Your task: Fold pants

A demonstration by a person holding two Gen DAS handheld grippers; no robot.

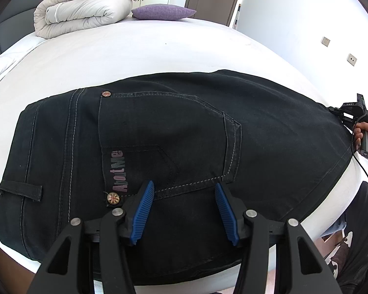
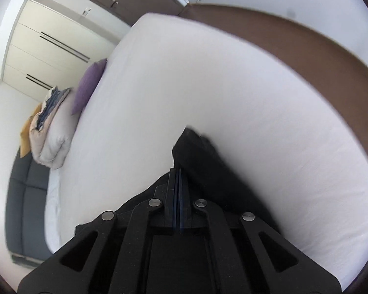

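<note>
While the left gripper (image 1: 184,193) hovers spread above the pants (image 1: 159,147) (pocket side up), the right gripper (image 2: 178,178) pinches their far end on the bed (image 1: 135,49).

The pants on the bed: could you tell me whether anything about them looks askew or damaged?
Nothing stands out. The black pants lie flat on the white bed, with no tears visible. The left claw hovers open above them; the right claw is shut on their fabric.

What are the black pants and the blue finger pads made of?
The pants look like black denim: matte woven cloth, pale stitching, metal rivets. The left gripper has blue pads that look like ribbed rubber or soft plastic, though I can't be sure which.
</note>
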